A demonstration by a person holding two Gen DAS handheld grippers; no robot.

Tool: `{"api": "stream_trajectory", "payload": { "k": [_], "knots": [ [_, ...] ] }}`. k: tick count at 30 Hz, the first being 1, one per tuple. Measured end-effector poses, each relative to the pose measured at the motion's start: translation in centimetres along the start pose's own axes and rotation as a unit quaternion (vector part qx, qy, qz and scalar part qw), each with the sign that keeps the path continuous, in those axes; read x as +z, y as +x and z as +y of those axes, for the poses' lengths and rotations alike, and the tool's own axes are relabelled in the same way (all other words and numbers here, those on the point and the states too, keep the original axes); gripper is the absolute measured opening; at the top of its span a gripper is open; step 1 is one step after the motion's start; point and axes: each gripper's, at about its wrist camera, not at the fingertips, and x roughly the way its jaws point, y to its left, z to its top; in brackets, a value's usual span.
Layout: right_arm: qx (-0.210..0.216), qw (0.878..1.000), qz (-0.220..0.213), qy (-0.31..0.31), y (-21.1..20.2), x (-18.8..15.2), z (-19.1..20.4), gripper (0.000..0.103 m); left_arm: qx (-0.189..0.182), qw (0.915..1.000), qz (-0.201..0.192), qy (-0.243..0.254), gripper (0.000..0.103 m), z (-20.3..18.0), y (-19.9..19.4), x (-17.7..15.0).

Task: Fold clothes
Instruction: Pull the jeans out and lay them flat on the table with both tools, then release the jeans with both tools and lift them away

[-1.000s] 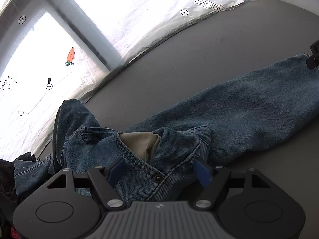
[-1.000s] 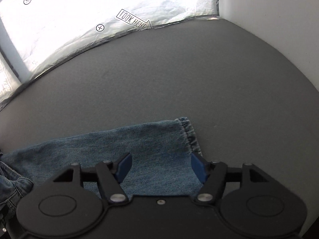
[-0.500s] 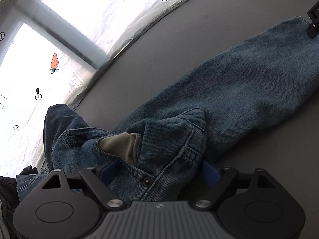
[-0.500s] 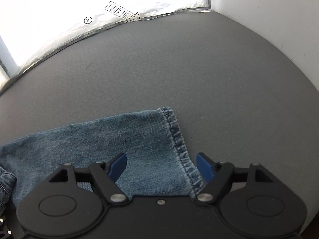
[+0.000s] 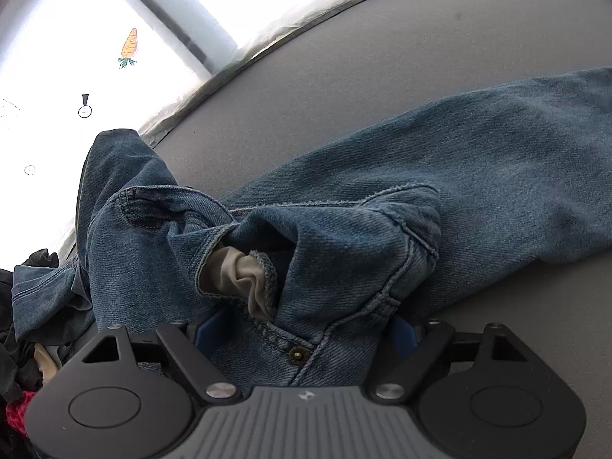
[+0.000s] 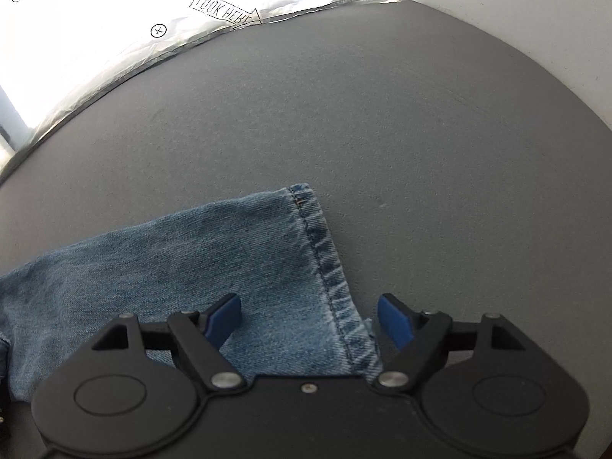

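Blue jeans (image 5: 478, 176) lie on the grey table (image 5: 382, 57), one leg stretched to the right. The bunched waistband with its metal button (image 5: 298, 354) and a pale pocket lining (image 5: 237, 275) fills the gap of my left gripper (image 5: 304, 331). Its jaws are closing, and the blue pads (image 5: 204, 329) are half hidden by denim, with no clear squeeze showing. In the right wrist view the leg's hem (image 6: 325, 260) lies flat under my right gripper (image 6: 310, 319). That gripper stands open, its pads (image 6: 225, 315) clear of the cloth.
A heap of dark and red clothes (image 5: 19, 382) sits at the table's left end. A bright foil-covered backdrop (image 6: 114, 38) with printed marks runs along the far edge. A white wall (image 6: 535, 7) bounds the right side.
Both grippers have sunk toward the table and their jaws stand wider. The leg hem now lies flat on the table, and the waistband has settled lower between the left pads.
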Motion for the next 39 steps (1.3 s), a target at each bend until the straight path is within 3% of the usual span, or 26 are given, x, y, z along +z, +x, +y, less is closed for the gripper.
{"api": "stream_trajectory", "payload": {
  "k": [4, 10, 12, 13, 14, 15, 16, 19, 22, 24, 26, 28, 29, 32, 33, 35, 37, 39],
  "knots": [
    [-0.016, 0.999, -0.020, -0.022, 0.5, -0.1, 0.3, 0.080, -0.004, 1.0000, 0.002, -0.006, 0.085, 0.2, 0.0, 0.0],
    [-0.001, 0.999, -0.030, -0.028, 0.9, 0.6, -0.4, 0.078, -0.002, 1.0000, -0.006, -0.007, 0.083, -0.1, -0.1, -0.2],
    [0.014, 0.998, -0.031, -0.045, 0.7, 0.5, 0.1, 0.064, -0.008, 0.9999, -0.009, -0.011, 0.076, 0.0, -0.2, -0.2],
    [0.019, 0.997, -0.034, -0.059, 0.6, 0.4, 0.6, 0.059, 0.000, 0.9998, -0.011, -0.014, 0.067, 0.0, -0.3, -0.3],
    [0.023, 0.996, -0.036, -0.074, 0.5, 0.3, 1.0, 0.046, 0.008, 0.9997, -0.014, -0.018, 0.058, 0.0, -0.4, -0.3],
    [0.030, 0.995, -0.037, -0.088, 0.3, 0.2, 1.4, 0.024, 0.020, 0.9995, -0.018, -0.018, 0.046, 0.1, -0.6, -0.3],
    [0.034, 0.994, -0.037, -0.093, 0.3, 0.2, 1.5, 0.014, 0.015, 0.9992, -0.021, -0.030, 0.043, 0.6, -0.9, -0.3],
    [0.026, 0.994, -0.085, -0.069, -1.1, 0.2, 1.1, 0.012, -0.001, 0.9963, -0.030, -0.080, 0.027, 2.9, -2.1, 0.0],
    [0.008, 0.987, -0.141, -0.072, -3.3, 1.0, 0.8, 0.012, 0.010, 0.9876, -0.056, -0.146, 0.024, 6.0, -4.6, 0.1],
    [-0.019, 0.978, -0.186, -0.088, -4.9, 1.9, 0.7, 0.011, 0.020, 0.9741, -0.080, -0.210, 0.023, 9.2, -6.9, 0.1],
    [-0.078, 0.961, -0.242, -0.112, -6.9, 3.0, 0.4, 0.009, 0.038, 0.9584, -0.101, -0.264, 0.022, 12.2, -9.2, -0.4],
    [-0.127, 0.946, -0.283, -0.094, -8.3, 4.8, -1.7, 0.009, 0.066, 0.9373, -0.116, -0.322, 0.020, 15.6, -11.5, -1.3],
    [-0.133, 0.945, -0.291, -0.068, -9.1, 6.0, -3.7, 0.009, 0.076, 0.9285, -0.119, -0.344, 0.020, 16.8, -12.2, -1.7],
    [-0.184, 0.931, -0.316, 0.003, -11.0, 9.1, -9.0, 0.000, 0.079, 0.8928, -0.105, -0.431, 0.017, 20.9, -13.8, -4.5],
    [-0.243, 0.912, -0.329, 0.010, -11.2, 9.7, -10.5, 0.000, 0.078, 0.8811, -0.090, -0.458, 0.017, 21.9, -13.8, -6.0],
    [-0.289, 0.903, -0.317, 0.025, -11.4, 10.9, -14.1, 0.000, 0.096, 0.8768, -0.049, -0.469, 0.017, 21.9, -12.4, -8.1],
    [-0.262, 0.916, -0.295, 0.067, -11.2, 11.3, -17.6, 0.000, 0.105, 0.8737, 0.006, -0.475, 0.018, 21.3, -10.3, -10.1],
    [-0.238, 0.933, -0.263, 0.061, -10.2, 10.3, -18.5, 0.001, 0.092, 0.8645, 0.078, -0.488, 0.022, 20.1, -7.5, -13.1]
  ]
}}
